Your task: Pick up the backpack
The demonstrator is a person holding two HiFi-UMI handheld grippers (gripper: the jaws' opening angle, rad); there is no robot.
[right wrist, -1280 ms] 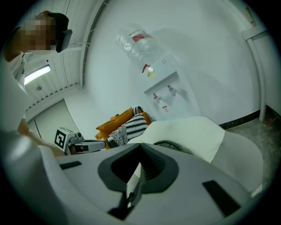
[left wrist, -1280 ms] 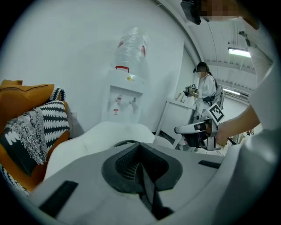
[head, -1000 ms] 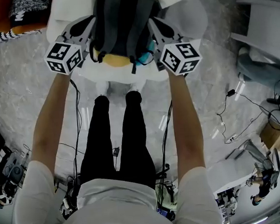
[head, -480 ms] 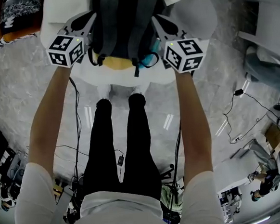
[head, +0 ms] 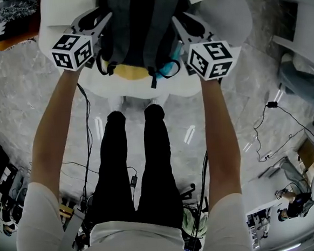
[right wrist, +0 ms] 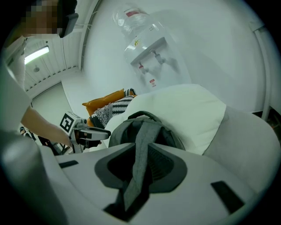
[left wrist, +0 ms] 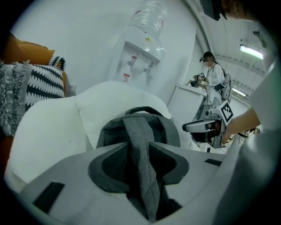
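A grey backpack with a yellow patch and a teal part at its bottom rests on a white cushioned seat. My left gripper is at its left side, my right gripper at its right. One grey shoulder strap runs between the jaws of the left gripper, which have just been opening, with gaps beside the strap. The other strap lies loosely between the jaws of the right gripper, which have also just been opening, less widely.
A water dispenser stands behind the seat. Orange and patterned cushions lie to its left. Cables trail over the marble floor at the right. A person stands in the background. My own legs are in front of the seat.
Both grippers and the backpack have shifted up the picture, onto the white seat. The arms stretch further forward.
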